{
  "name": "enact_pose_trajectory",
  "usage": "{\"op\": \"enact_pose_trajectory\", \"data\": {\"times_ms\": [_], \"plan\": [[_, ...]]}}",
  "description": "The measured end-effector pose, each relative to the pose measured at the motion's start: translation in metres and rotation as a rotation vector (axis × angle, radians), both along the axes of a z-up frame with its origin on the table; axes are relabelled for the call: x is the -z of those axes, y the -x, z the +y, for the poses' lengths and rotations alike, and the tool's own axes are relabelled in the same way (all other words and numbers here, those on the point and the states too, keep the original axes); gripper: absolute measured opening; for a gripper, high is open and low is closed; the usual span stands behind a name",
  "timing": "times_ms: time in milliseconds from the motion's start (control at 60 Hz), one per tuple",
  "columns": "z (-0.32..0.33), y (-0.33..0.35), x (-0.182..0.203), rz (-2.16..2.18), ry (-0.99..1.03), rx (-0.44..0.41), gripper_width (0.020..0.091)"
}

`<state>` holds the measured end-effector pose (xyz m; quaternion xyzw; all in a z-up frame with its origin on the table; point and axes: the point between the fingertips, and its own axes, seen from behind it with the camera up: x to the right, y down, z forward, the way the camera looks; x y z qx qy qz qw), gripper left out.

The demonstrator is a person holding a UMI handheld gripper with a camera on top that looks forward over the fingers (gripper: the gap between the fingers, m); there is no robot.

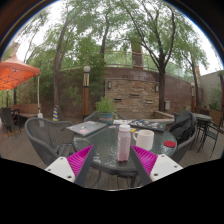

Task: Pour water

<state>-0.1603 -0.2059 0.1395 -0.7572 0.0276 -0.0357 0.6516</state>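
Note:
A pale pink bottle (124, 143) stands upright on a dark round patio table (100, 152). Just to its right sits a white cup (145, 139). My gripper (113, 160) is open, its magenta pads (81, 159) spread wide at either side. The bottle stands just ahead of the fingertips, roughly between them and nearer the right finger, with clear gaps on both sides. Nothing is held.
Dark metal chairs (50, 135) ring the table at left and right. A flat grey board (87, 127) lies on a table behind. A potted plant (105, 107) and brick wall (135, 93) stand beyond. An orange umbrella (15, 73) hangs at the left.

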Motion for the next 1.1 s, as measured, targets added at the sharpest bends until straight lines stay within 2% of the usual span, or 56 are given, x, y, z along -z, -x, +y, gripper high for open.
{"op": "enact_pose_trajectory", "data": {"times_ms": [350,367,383,400,417,433,533,550,600,617,783,883,983,1067,1083,1100], "plan": [[0.15,-0.067,0.032,-0.029,-0.043,0.067,0.0811],[0.155,-0.069,0.034,-0.029,-0.052,0.063,0.0782],[0.159,-0.069,0.035,-0.031,-0.054,0.063,0.0711],[0.163,-0.07,0.038,-0.036,-0.05,0.066,0.0579],[0.167,-0.071,0.043,-0.045,-0.04,0.07,0.0392],[0.169,-0.072,0.046,-0.047,-0.034,0.077,0.0364],[0.168,-0.084,0.042,-0.055,-0.109,0.139,0.0358],[0.169,-0.082,0.042,-0.061,-0.115,0.134,0.0306],[0.171,-0.078,0.04,-0.08,-0.113,0.122,0.0305],[0.171,-0.077,0.039,-0.088,-0.11,0.12,0.0283],[0.185,-0.059,0.042,-0.073,-0.084,0.05,0.0281],[0.201,-0.054,0.015,0.102,-0.115,0.019,0.0282],[0.217,-0.065,-0.031,0.511,-0.198,-0.004,0.0281],[0.223,-0.09,-0.042,0.962,-0.25,-0.035,0.028],[0.227,-0.09,-0.046,1.051,-0.26,-0.021,0.0279],[0.233,-0.096,-0.041,1.13,-0.269,-0.045,0.028]]}}
